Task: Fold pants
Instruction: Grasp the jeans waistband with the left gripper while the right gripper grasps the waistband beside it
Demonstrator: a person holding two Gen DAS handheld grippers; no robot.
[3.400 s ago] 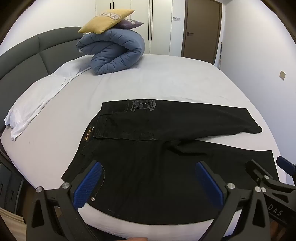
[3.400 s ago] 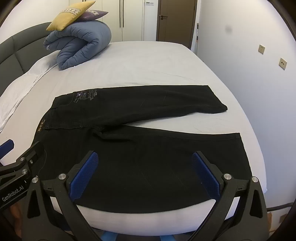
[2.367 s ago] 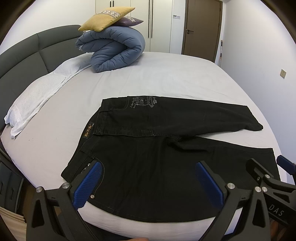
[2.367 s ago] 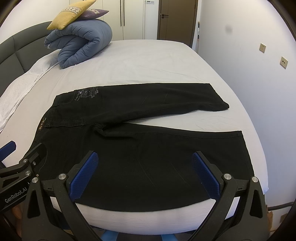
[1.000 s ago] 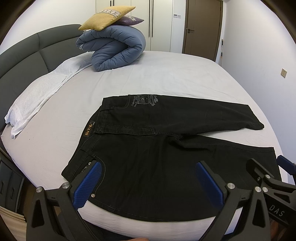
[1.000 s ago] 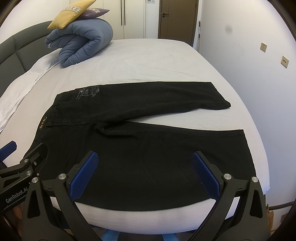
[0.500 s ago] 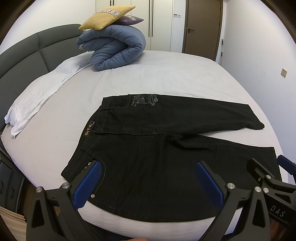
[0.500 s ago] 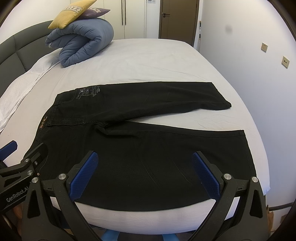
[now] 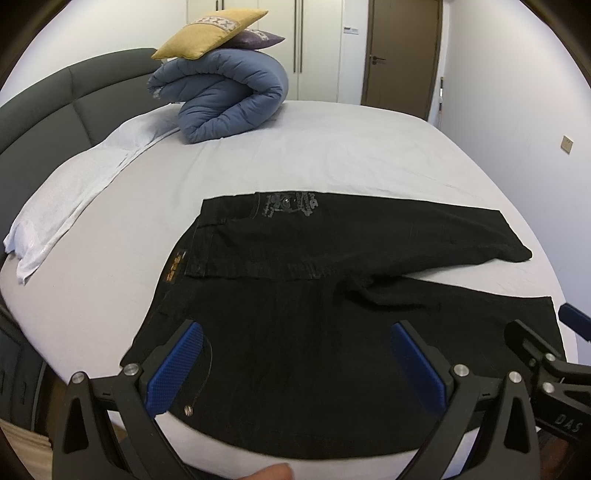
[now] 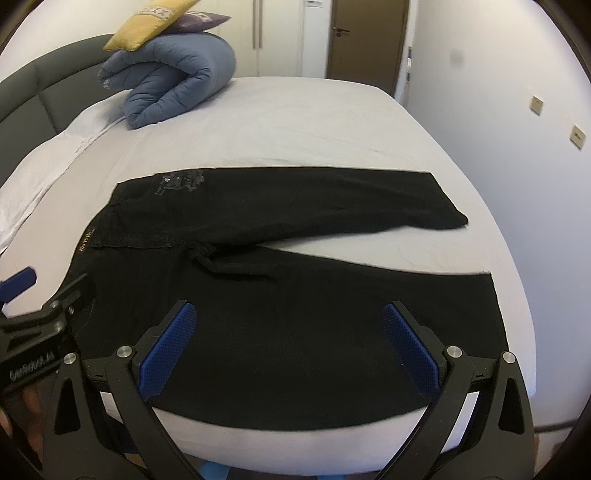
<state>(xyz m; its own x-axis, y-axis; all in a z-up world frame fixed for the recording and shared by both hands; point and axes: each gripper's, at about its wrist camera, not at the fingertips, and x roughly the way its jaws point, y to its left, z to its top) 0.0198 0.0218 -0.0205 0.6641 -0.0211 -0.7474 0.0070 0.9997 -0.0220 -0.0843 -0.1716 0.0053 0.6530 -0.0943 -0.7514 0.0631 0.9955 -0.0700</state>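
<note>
While the black pants (image 9: 332, 295) lie flat on the near part of the bed (image 9: 351, 147), both grippers hang just above the near edge with nothing in them. On the far left, a dark headboard (image 9: 74, 125) curves around the bed. Next to it lies a long white pillow (image 9: 74, 192). A bit further right, at the back of the bed, sits a rolled-up blue blanket (image 9: 225, 99). A yellow cushion (image 9: 210, 33) rests on top of the blanket, and a purple cushion (image 9: 255, 37) peeks out from under the yellow one.

The waist of the pants points to the left, and the two legs reach to the right. The far leg and the near leg spread apart, so a strip of white sheet shows between them. A gray picture is printed near the waist on the far side.

The left gripper (image 9: 295, 363) is spread wide, its blue pads (image 9: 173, 369) over the waist end of the near leg. The right gripper (image 10: 288, 347) is spread wide too, over the middle of the near leg. Far right, behind the bed, stands a brown door (image 9: 402, 51).
</note>
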